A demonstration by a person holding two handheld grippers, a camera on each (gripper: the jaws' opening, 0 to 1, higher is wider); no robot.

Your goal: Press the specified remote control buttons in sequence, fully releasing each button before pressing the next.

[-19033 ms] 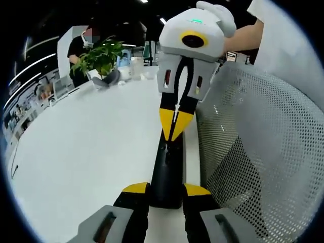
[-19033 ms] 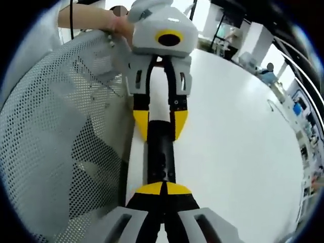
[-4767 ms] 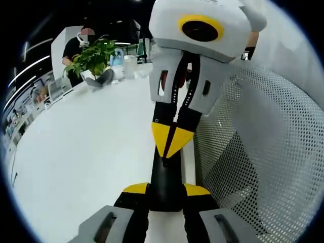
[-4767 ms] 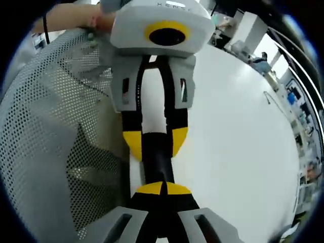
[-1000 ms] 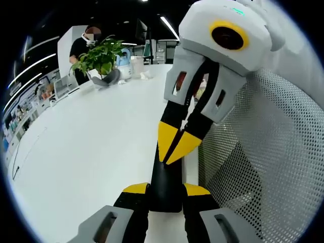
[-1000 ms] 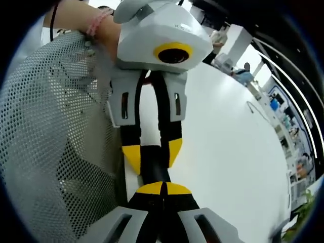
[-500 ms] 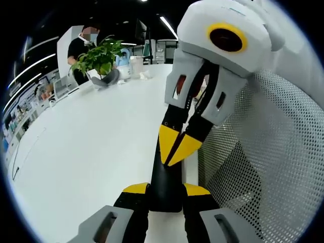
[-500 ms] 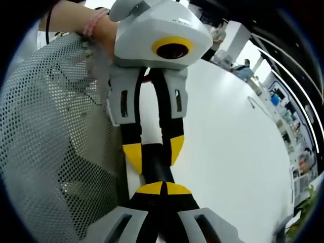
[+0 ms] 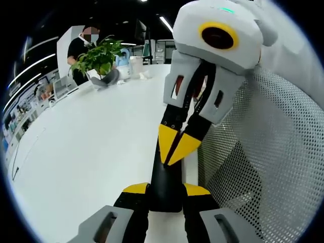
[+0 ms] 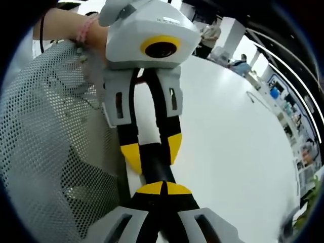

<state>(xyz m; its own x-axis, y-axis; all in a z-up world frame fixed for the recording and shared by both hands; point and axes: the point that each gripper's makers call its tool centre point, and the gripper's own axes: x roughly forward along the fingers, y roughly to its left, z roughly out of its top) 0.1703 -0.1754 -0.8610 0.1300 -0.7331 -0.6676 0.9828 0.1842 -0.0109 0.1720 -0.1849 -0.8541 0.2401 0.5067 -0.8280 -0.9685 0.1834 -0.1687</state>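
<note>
Remote [image 9: 165, 182] sits clamped in my left gripper [image 9: 166, 190] while my right gripper [image 10: 161, 188], pinched closed, bears on its buttons; progress unclear.

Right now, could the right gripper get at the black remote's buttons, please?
Probably yes. The left gripper is shut on the near end of the remote, and the right gripper, fingers together, is already on the remote's upper face with nothing between them.

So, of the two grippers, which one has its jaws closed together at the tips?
The right gripper: its yellow tips meet over the black remote control. The left gripper differs, its jaws standing apart and clamping the remote's sides.
</note>
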